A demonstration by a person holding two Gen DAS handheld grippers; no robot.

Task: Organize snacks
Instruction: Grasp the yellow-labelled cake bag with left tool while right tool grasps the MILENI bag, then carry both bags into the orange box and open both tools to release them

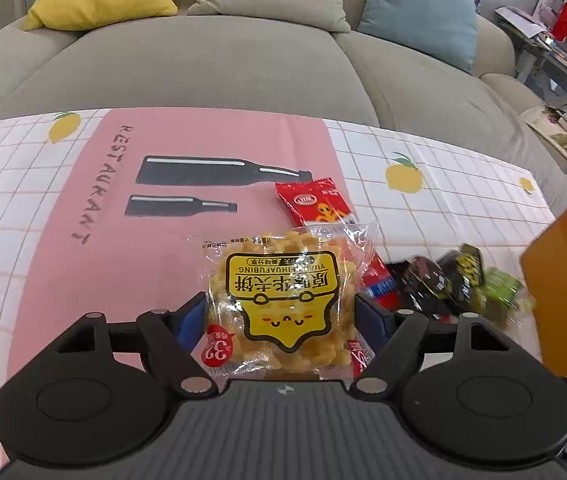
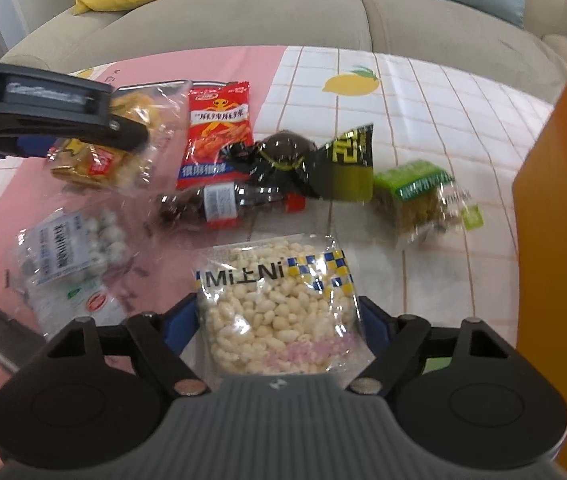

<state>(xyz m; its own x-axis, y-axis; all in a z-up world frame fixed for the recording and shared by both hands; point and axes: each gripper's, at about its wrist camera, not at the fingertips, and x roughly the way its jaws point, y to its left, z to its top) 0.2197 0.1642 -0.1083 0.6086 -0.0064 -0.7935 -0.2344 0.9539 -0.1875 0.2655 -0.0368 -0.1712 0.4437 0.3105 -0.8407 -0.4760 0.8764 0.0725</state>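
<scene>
My left gripper (image 1: 281, 312) is shut on a yellow waffle-biscuit packet (image 1: 283, 300), held above the pink mat; it shows from the side in the right wrist view (image 2: 95, 152). My right gripper (image 2: 277, 320) is shut on a clear puffed-rice packet (image 2: 279, 304). On the table lie a red spicy-snack packet (image 2: 219, 128), a black-wrapped chocolate ball (image 2: 291, 156), a dark bottle-shaped snack (image 2: 219, 204), a green-labelled cake packet (image 2: 423, 196) and a clear packet of white balls (image 2: 71, 256). An orange box (image 2: 559, 240) stands at the right.
The table carries a white checked cloth with lemons (image 1: 443, 200) and a pink mat (image 1: 103, 240) printed with bottles. A beige sofa (image 1: 223, 60) with yellow, beige and blue cushions lies behind. A cluttered shelf (image 1: 563, 48) is at the far right.
</scene>
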